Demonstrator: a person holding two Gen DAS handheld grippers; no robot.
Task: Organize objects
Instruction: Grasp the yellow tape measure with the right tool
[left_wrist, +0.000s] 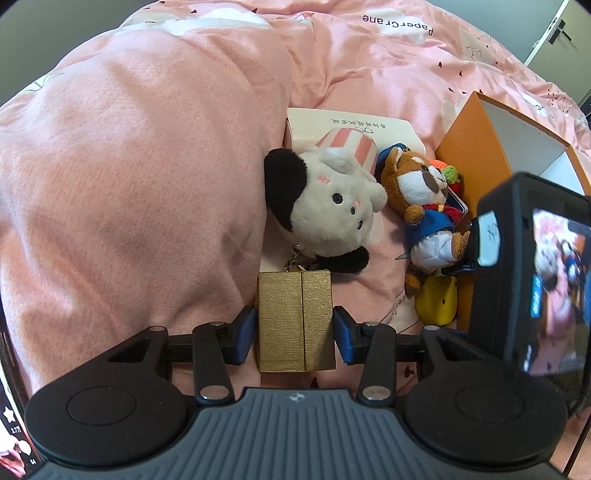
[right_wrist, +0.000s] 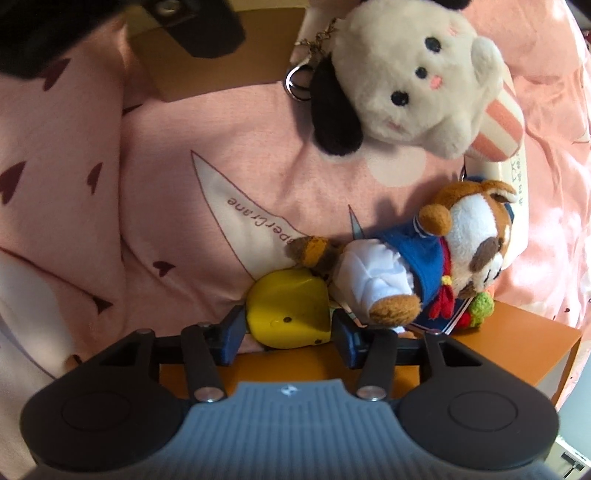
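Note:
My left gripper (left_wrist: 295, 328) is shut on a gold box (left_wrist: 295, 317), its blue pads touching both sides. Beyond it lie a white and black plush dog (left_wrist: 328, 206) with a keychain and a brown plush dog in blue sailor clothes (left_wrist: 424, 206). My right gripper (right_wrist: 288, 328) is shut on a yellow toy (right_wrist: 288, 310), which also shows in the left wrist view (left_wrist: 437, 302). The brown plush (right_wrist: 424, 266) lies just right of it, and the white plush (right_wrist: 406, 85) lies farther off. The right gripper's body with its camera screen (left_wrist: 532, 273) shows at the right of the left view.
Everything lies on a pink bed cover (left_wrist: 147, 166) bunched high at the left. An open orange box with a white inside (left_wrist: 476, 144) stands at the right; its orange side (right_wrist: 517, 339) is under my right gripper. A pale card box (left_wrist: 369, 129) and a pink striped cup (left_wrist: 351, 144) lie behind the plush toys.

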